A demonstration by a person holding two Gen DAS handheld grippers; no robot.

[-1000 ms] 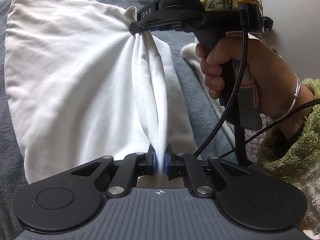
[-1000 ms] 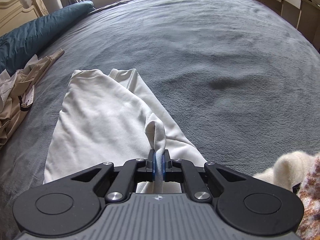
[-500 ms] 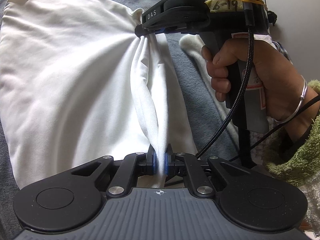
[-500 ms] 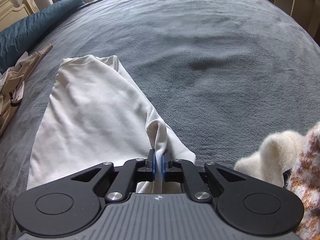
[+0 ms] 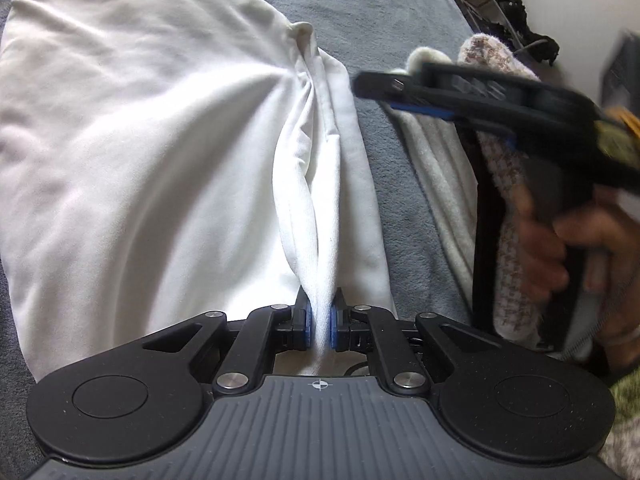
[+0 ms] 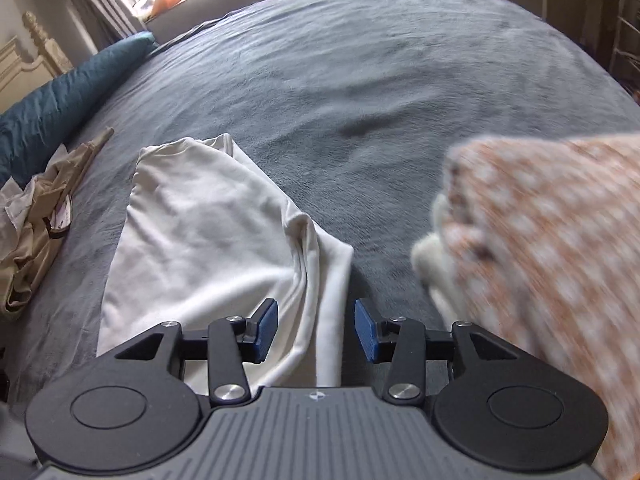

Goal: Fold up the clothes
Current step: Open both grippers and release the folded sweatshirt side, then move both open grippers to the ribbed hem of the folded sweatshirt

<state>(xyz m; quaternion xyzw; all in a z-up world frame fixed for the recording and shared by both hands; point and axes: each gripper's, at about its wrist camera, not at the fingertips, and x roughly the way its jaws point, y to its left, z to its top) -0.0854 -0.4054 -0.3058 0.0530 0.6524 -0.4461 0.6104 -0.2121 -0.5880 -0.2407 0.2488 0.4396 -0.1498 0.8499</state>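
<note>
On grey bedspread (image 6: pixel 360 80), one white garment (image 5: pixel 140 160), two grippers

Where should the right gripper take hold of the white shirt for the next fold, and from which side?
Probably the raised ridge of the white shirt, which stands up off the grey blanket. Come down from above, one pad on each side. The right gripper is opening, its pads clear of the cloth; the left gripper pinches the ridge's near end.
</note>
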